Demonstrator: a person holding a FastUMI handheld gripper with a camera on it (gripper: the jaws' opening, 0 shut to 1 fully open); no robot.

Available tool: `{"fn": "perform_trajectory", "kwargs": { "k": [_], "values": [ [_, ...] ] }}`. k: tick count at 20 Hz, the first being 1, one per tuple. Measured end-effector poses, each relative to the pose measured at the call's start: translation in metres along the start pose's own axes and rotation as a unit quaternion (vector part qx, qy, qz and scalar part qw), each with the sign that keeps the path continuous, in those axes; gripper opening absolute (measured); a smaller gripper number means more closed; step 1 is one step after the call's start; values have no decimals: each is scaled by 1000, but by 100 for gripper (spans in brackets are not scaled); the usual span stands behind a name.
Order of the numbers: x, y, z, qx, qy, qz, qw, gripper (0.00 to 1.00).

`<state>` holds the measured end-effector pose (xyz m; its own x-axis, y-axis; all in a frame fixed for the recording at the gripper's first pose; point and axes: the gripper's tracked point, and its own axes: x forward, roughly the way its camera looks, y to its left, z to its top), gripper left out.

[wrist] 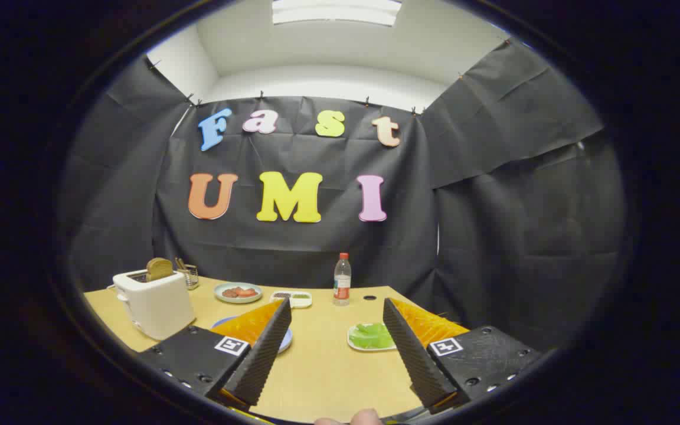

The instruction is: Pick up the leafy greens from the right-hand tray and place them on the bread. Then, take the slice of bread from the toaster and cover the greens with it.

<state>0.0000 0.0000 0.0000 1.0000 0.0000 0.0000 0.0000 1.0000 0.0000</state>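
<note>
My gripper [335,311] is open above the wooden table [328,366], with nothing between its fingers. The leafy greens [370,334] lie on a small white tray [356,346] just inside the right finger [411,354]. A blue plate [285,340] peeks out behind the left finger [266,351]; what lies on it is hidden. The white toaster [154,301] stands to the left beyond the fingers, with a brown slice of bread [159,268] sticking up out of its slot.
Far across the table are a plate with reddish slices [238,292], a small white two-part dish [293,298], a clear bottle with a red cap [342,280] and a wire holder [189,274] behind the toaster. A fingertip [366,418] of a person shows below the fingers.
</note>
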Motion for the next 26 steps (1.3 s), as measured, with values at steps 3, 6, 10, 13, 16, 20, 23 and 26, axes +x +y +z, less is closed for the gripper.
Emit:
{"fn": "perform_trajectory", "kwargs": {
  "k": [3,6,10,13,16,20,23,26],
  "values": [
    [-4,8,-3,5,7,11,1000,95],
    [-6,18,-1,9,12,24,1000,95],
    [-10,32,3,-1,7,38,999,95],
    [-13,37,7,-5,2,42,999,95],
    [-11,38,6,-5,5,45,999,95],
    [-9,34,3,-3,11,41,999,95],
    [-4,28,0,-5,16,34,999,95],
    [3,23,-7,-5,25,32,999,95]
  ]
}}
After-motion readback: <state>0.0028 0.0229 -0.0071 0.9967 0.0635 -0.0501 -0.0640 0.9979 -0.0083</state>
